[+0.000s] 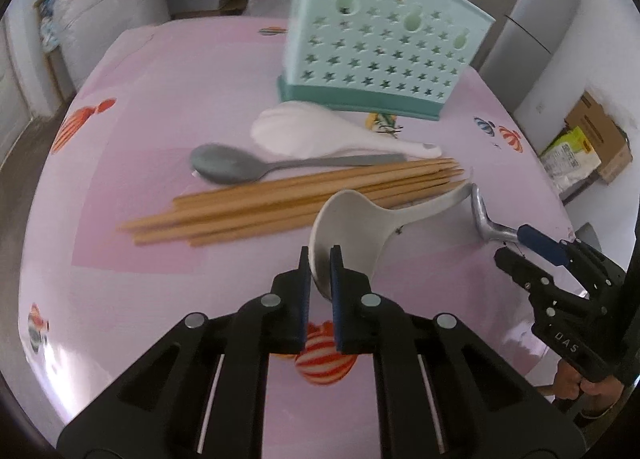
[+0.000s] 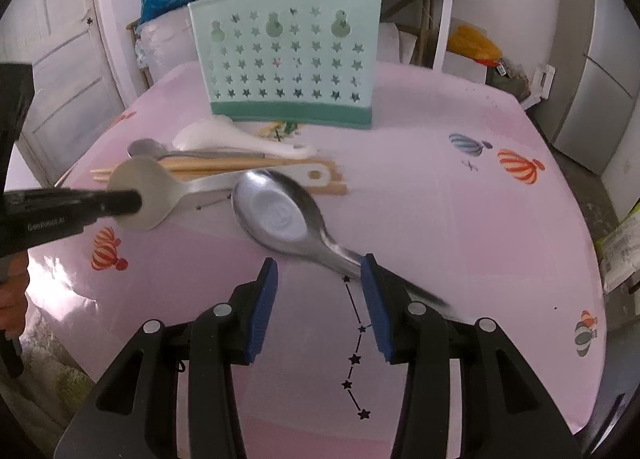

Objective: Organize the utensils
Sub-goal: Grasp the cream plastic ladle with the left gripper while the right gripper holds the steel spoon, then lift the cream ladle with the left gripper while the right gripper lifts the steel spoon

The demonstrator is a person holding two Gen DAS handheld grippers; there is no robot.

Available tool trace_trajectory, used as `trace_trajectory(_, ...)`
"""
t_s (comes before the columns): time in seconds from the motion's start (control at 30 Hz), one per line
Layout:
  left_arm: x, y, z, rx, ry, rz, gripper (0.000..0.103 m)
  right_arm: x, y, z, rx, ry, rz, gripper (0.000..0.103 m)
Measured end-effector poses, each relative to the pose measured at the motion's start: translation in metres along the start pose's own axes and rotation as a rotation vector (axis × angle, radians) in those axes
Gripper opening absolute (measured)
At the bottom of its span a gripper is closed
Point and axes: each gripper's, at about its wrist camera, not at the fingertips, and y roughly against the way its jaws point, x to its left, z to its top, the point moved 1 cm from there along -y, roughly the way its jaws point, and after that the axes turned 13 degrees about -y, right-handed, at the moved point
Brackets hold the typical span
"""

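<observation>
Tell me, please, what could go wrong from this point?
1. The left gripper pinches only the bowl rim of the beige spoon; lifted, it may swivel or slip, and its handle could scatter the chopsticks it lies across.
2. The steel spoon touches just one finger of the open right gripper; it could slide away.

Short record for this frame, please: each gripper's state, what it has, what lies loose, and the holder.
left hand-held gripper: shut on the bowl rim of the white ladle spoon
ladle spoon handle: lies across the chopsticks
right hand-held gripper: open, with the metal spoon handle against one finger
loose on pink tablecloth: chopsticks, grey spoon, white rice paddle
utensil holder: upright behind the utensils, contents not visible
</observation>
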Motion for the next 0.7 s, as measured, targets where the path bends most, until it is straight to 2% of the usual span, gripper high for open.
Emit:
trace_trajectory(0.1, 0.002, -0.002, 0.000, -0.002, 0.017, 0.000, 0.009, 0.011, 0.002, 0.001, -0.025, 0.049, 0.004, 0.043)
trace_trajectory(0.33, 0.005, -0.004, 0.002, -0.002, 0.049, -0.013, 0.009, 0.049, -0.005, 0.000, -0.085, 0.201, -0.055, 0.042)
trace_trajectory(0.5, 0.005, -0.003, 0.000, -0.011, 0.039, -0.010, 0.009, 0.063, -0.017, -0.006, -0.107, 0.280, -0.159, 0.024)
trace_trajectory(0.57, 0.005, -0.004, 0.000, -0.012, 0.041, -0.011, 0.009, 0.063, -0.020, -0.008, -0.112, 0.290, -0.196, 0.013)
trace_trajectory(0.7, 0.006, -0.003, 0.000, -0.019, 0.049, -0.021, 0.009, 0.063, -0.018, -0.012, -0.127, 0.305, -0.222, 0.011)
